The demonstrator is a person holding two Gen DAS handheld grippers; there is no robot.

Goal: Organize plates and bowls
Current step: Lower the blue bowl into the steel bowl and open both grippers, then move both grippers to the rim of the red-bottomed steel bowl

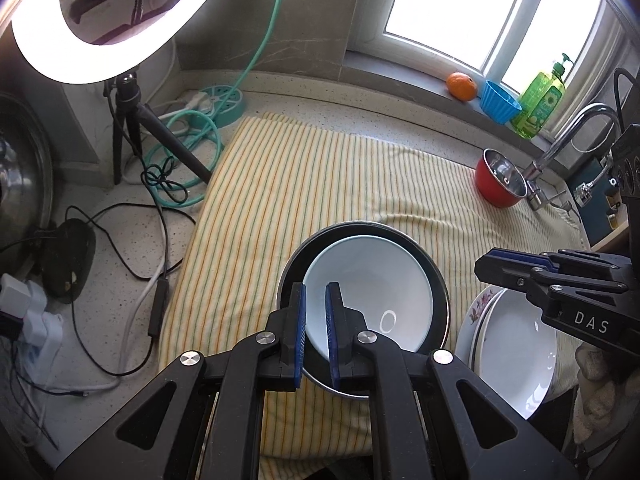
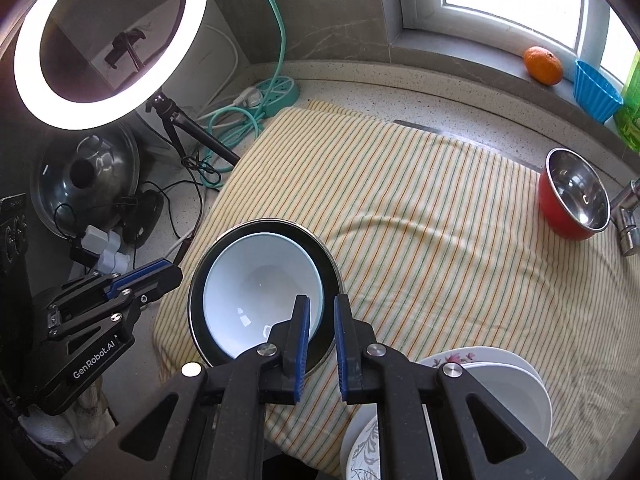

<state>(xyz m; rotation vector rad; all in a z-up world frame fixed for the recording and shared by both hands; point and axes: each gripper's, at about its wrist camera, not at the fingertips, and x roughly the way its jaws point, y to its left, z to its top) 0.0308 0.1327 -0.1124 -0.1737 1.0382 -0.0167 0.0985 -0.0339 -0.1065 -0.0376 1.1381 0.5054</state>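
A pale blue bowl [image 1: 372, 280] [image 2: 256, 280] sits nested inside a larger dark metal bowl [image 1: 360, 227] [image 2: 322, 254] on the striped cloth [image 1: 320, 168]. To their right lies a stack of white plates [image 1: 516, 344] [image 2: 504, 380], the lowest with a flower pattern. My left gripper [image 1: 316, 288] [image 2: 176, 274] hovers over the near left rim of the nested bowls, shut and holding nothing. My right gripper [image 2: 322, 300] [image 1: 480, 268] hangs between the bowls and the plates, also shut and empty. A red bowl with a steel inside [image 1: 500, 180] [image 2: 572, 196] stands at the far right of the cloth.
A ring light [image 1: 80, 40] on a tripod [image 1: 132, 120], a teal power strip [image 1: 224, 104] and tangled cables crowd the left counter, with a pot lid [image 2: 88, 180] beyond. On the sill stand an orange [image 1: 462, 86], a blue cup [image 1: 498, 102] and a green bottle [image 1: 540, 104]. A faucet [image 1: 560, 144] rises at right.
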